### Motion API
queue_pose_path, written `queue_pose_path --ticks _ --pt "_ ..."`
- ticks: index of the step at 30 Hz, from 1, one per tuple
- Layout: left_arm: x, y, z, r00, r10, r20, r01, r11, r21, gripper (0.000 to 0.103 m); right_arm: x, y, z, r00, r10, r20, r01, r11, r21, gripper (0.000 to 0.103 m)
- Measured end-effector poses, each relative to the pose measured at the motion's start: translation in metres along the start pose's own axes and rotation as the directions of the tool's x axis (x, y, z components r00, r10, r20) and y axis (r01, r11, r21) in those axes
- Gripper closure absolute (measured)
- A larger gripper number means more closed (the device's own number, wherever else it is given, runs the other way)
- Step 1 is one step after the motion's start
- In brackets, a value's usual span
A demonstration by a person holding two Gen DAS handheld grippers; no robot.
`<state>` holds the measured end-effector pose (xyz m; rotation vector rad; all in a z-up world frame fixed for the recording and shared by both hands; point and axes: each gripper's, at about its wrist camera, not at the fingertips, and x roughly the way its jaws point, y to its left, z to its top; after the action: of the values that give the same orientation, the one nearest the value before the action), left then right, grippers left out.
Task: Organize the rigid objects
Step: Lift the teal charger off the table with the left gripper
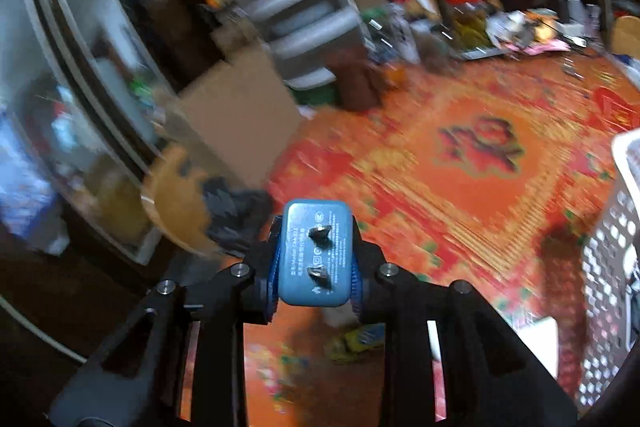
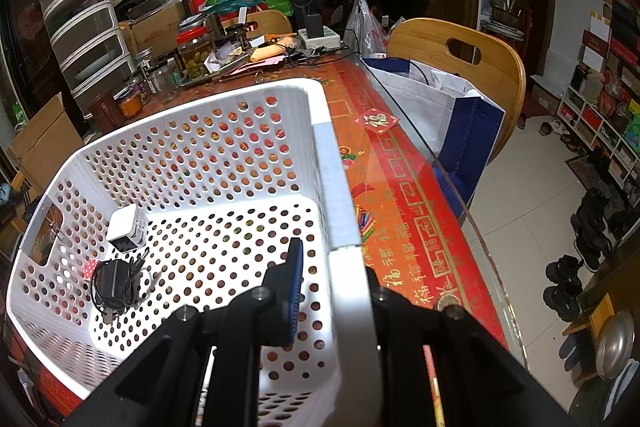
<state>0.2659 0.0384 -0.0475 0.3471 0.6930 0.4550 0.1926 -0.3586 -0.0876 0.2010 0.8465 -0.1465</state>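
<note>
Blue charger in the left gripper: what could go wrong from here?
1. The blue charger is pinched only at its side edges by the left gripper, prongs up. The left view is motion-blurred, so a fast swing might twist it loose over the table.
2. The right gripper straddles the basket wall. Tugging it could tip or drag the basket.
3. A drop could hit the white adapter or black adapter inside.

Worktop (image 2: pixel 404 211): red-orange patterned cloth under a glass sheet.
On it, near: white perforated basket (image 2: pixel 256 115).
On it, far end: glass jars (image 2: pixel 196 55), papers, power strip (image 2: pixel 320 37).
</note>
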Motion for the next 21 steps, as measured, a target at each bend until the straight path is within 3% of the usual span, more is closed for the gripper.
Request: queue_pose_path --ticks 4,9,14,16,21 --pt "-0.022 -0.001 0.006 0.999 0.017 0.045 -0.018 1.0 0.017 0.078 0.0 0.001 0.001 1.0 0.002 -0.001 -0.002 1.0 -0.004 0.087" --pt "-0.062 -0.018 0.015 0.994 -0.073 0.078 0.068 0.996 0.057 0.078 0.0 0.001 0.002 1.0 0.007 0.001 -0.007 1.0 -0.002 0.087" --pt "-0.127 -0.048 0.024 0.974 -0.138 0.178 0.115 0.984 0.138 0.078 0.0 0.001 0.002 1.0 0.007 0.001 -0.007 1.0 -0.002 0.087" --pt "-0.149 -0.068 0.025 0.963 -0.176 0.202 0.137 0.972 0.193 0.078 0.0 0.001 0.002 1.0 0.007 0.0 -0.007 1.0 -0.002 0.087" --pt "-0.178 -0.122 0.023 0.946 -0.272 0.179 0.209 0.929 0.306 0.078 0.0 0.001 0.002 1.0 0.009 0.001 -0.009 1.0 0.0 0.087"
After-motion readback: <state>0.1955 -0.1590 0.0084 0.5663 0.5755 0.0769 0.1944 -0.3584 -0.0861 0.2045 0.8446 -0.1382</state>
